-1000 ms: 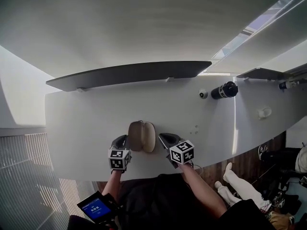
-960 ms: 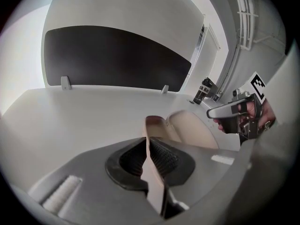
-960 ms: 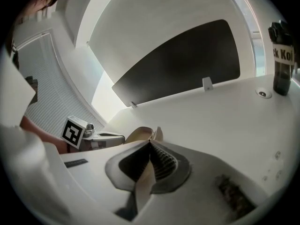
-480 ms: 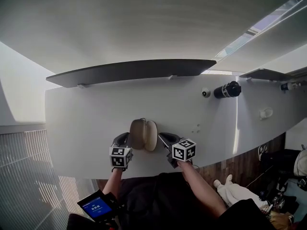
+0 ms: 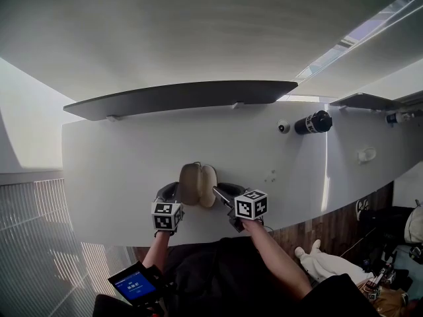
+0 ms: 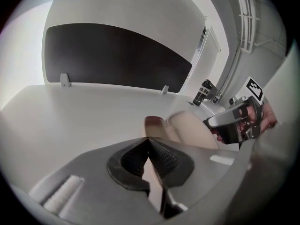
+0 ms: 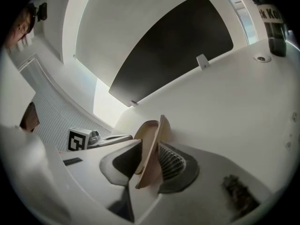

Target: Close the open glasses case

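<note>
My left gripper (image 5: 174, 191) is clamped on the edge of the tan glasses case (image 5: 196, 184), which sits at 6 o'clock on the worktop (image 5: 119, 157). My right gripper (image 5: 218, 193), at the case's 4 o'clock, has just been opening. Its jaws now stand apart around the raised lid (image 7: 149, 153).

An office, it seems — a long white counter (image 5: 112, 170) backed by a dark divider screen (image 5: 185, 99), with a matching desk (image 5: 370, 147) and screen (image 5: 360, 101) alongside.
</note>
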{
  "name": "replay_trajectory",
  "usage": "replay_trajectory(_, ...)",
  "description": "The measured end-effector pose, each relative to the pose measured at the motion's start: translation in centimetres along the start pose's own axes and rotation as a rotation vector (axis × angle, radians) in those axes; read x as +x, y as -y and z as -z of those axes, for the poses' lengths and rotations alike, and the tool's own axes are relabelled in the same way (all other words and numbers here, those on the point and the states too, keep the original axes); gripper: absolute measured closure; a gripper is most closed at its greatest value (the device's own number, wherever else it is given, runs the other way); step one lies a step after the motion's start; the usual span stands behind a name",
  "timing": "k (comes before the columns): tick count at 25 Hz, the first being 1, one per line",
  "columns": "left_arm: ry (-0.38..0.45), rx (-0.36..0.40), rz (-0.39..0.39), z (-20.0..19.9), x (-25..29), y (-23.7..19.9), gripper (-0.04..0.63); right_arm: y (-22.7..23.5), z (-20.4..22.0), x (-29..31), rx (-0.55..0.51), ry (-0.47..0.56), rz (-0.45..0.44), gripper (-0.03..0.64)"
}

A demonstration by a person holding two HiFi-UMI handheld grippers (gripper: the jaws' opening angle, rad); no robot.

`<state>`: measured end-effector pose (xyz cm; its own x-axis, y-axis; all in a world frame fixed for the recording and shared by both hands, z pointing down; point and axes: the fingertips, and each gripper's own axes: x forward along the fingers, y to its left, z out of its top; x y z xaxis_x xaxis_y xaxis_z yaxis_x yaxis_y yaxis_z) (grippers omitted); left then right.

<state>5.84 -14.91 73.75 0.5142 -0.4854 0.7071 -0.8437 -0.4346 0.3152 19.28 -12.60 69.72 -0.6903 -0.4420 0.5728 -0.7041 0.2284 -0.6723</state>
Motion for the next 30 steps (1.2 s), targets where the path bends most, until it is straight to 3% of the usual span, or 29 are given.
replay_trajectory(15, 0.019, -0.104, 0.045, 0.4, 0.4, -0.3, 0.588, -4.3, -1.4, 1.6, -0.072, -0.015, -0.117, 0.515)
replay_trajectory(24, 0.061, -0.192, 0.098, 0.6, -0.2, -0.6, 0.588, -4.8, -1.6, 2.4, -0.082, -0.017, -0.12, 0.515)
replay_trajectory(30, 0.061, -0.226, 0.14, 1.3, -0.1, -1.1, 0.588, -7.1, -1.6, 4.7, -0.145, -0.064, -0.147, 0.515)
